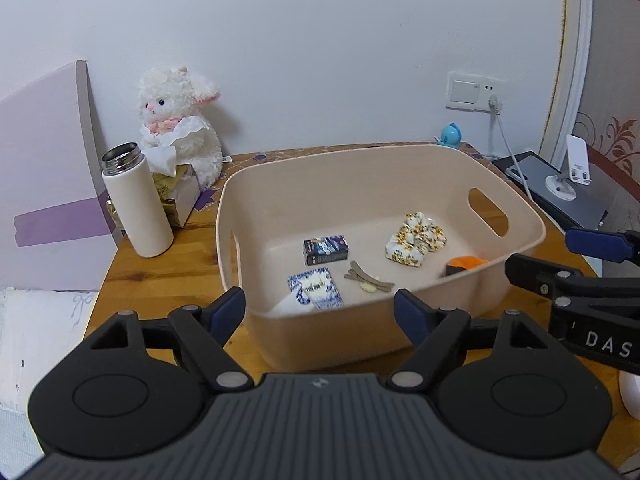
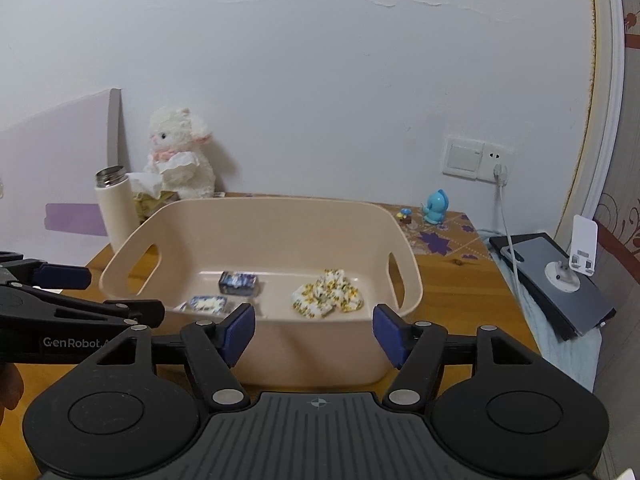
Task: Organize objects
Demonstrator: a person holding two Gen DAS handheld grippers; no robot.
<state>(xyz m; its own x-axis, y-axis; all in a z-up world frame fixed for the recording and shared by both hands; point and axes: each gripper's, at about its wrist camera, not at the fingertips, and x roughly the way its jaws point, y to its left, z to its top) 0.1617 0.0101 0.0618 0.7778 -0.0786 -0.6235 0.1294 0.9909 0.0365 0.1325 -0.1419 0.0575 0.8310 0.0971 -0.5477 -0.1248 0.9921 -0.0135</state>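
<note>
A beige plastic basket [image 1: 360,332] [image 2: 256,360] stands on the wooden table. In it lie a dark blue card box [image 1: 325,249] [image 2: 239,283], a blue-and-white packet [image 1: 316,289] [image 2: 208,304], a brown hair clip [image 1: 366,277], a yellow floral scrunchie [image 1: 416,240] [image 2: 328,294] and an orange-and-black object [image 1: 464,264]. My left gripper [image 1: 320,308] is open and empty in front of the basket's near wall. My right gripper [image 2: 314,332] is open and empty at the basket's near rim; it also shows in the left wrist view [image 1: 536,254].
A cream thermos [image 1: 136,204] [image 2: 116,208], a tissue box [image 1: 176,196] and a white plush lamb [image 1: 180,124] [image 2: 180,152] stand at the back left. A blue toy [image 2: 436,206] stands at the back right. A tablet with a phone stand [image 2: 560,280] lies to the right.
</note>
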